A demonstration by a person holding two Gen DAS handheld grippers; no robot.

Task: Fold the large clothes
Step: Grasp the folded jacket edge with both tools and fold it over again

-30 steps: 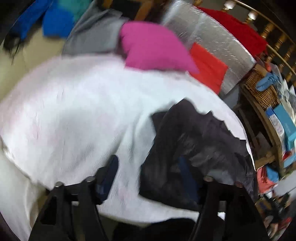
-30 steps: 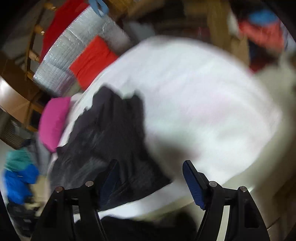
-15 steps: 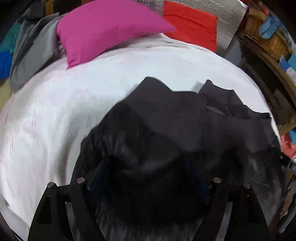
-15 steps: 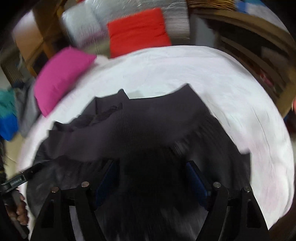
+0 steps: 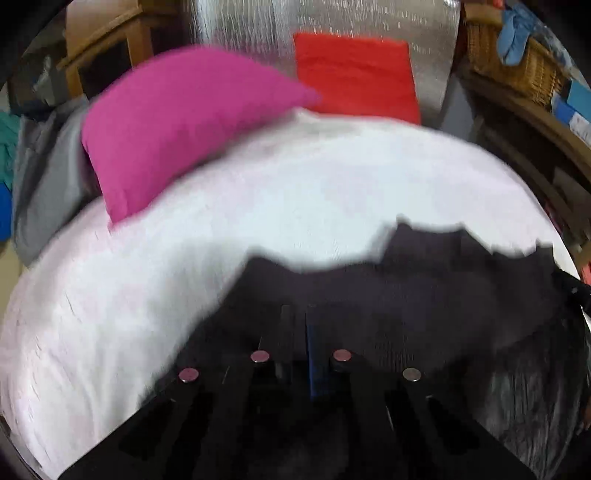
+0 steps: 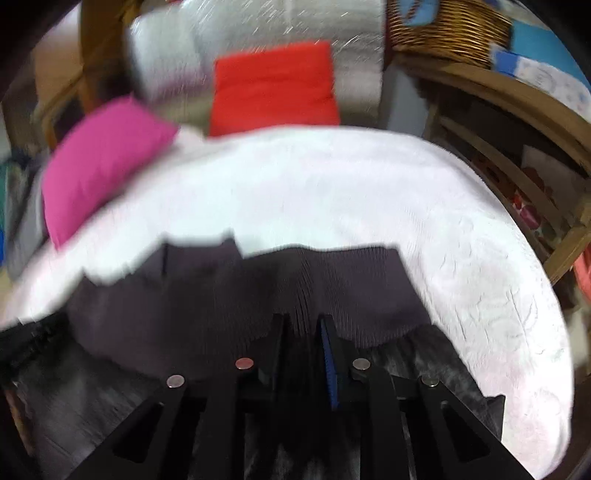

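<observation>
Clamping the dark garment [image 6: 258,291] at lower frame, the left gripper [image 5: 299,332] and right gripper [image 6: 303,328] are pinched shut; thin fabric could be slipped loose under uneven pulling.

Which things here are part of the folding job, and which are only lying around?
Part of the job:
- dark garment, spread on the white bed cover
- left gripper, closed on the garment
- right gripper, closed on the garment

Only lying around:
- pink pillow
- red cushion
- wicker basket
- grey cloth
</observation>
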